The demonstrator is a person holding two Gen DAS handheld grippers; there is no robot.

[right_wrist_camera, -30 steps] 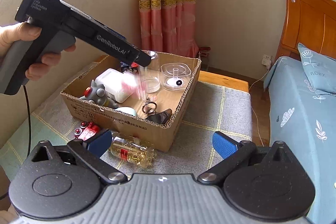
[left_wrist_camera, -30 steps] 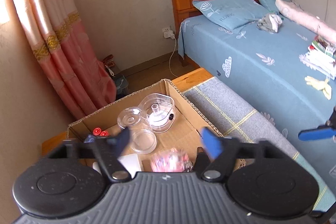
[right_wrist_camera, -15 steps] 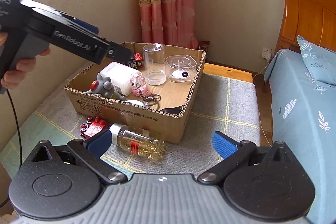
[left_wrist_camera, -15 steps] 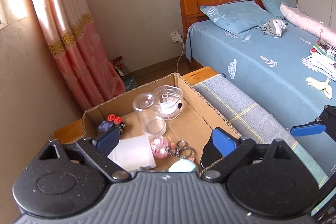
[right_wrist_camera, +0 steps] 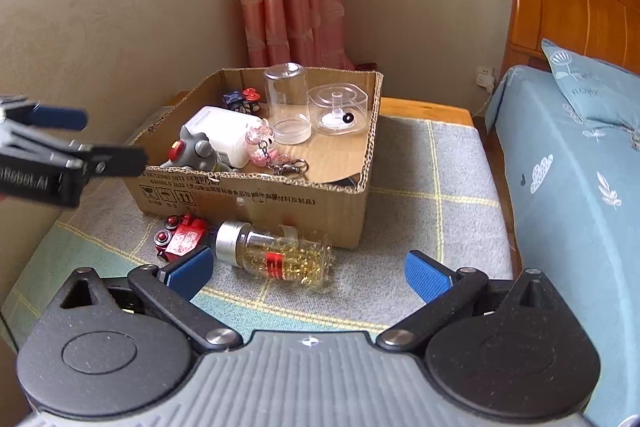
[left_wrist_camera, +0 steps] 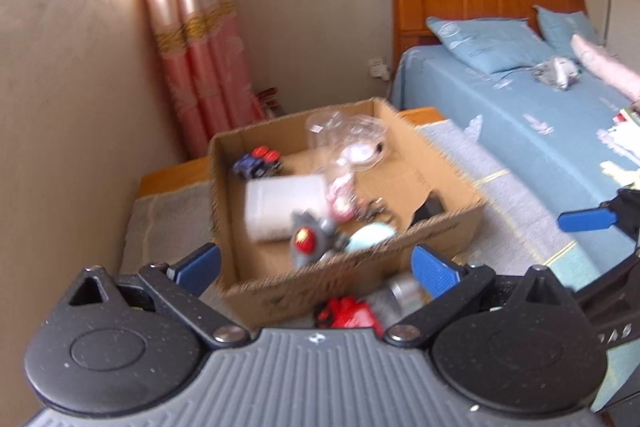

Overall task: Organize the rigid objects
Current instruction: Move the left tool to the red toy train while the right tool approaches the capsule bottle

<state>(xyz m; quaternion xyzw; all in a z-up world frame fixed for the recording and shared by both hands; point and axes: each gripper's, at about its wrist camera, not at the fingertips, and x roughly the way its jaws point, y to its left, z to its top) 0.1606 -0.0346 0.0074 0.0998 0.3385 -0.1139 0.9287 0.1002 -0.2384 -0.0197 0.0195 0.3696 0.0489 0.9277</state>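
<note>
One cardboard box (right_wrist_camera: 256,201) sits on a grey checked cloth (right_wrist_camera: 432,163) with its top open, and most of the rigid objects lie inside it. Counted in the right wrist view: one tall clear cup (right_wrist_camera: 289,103) standing mouth down, one clear lidded container (right_wrist_camera: 339,109) just beside it at the far wall, one white plastic tub (right_wrist_camera: 218,133) lying on its side, one grey toy figure (right_wrist_camera: 192,151) with a red button leaning on the tub, one pink keychain charm (right_wrist_camera: 262,143) with its ring and clasp, and two small dark cubes (right_wrist_camera: 242,98) with red tops in the far corner. A pale blue rounded piece (left_wrist_camera: 370,234) shows near the front wall in the blurred left wrist view.

Two things lie outside on the cloth, against the box's front: one red toy car (right_wrist_camera: 180,237) and one glass bottle (right_wrist_camera: 276,255) of golden bits with a silver cap, on its side.

The right gripper (right_wrist_camera: 306,269) hangs over the bottle, jaws spread wide and empty. The left gripper (left_wrist_camera: 316,267) has just been opening its jaws; they stand wide with nothing gripped, the box's near corner below them.

One bed (right_wrist_camera: 572,163) with a wooden headboard stands to the right.
</note>
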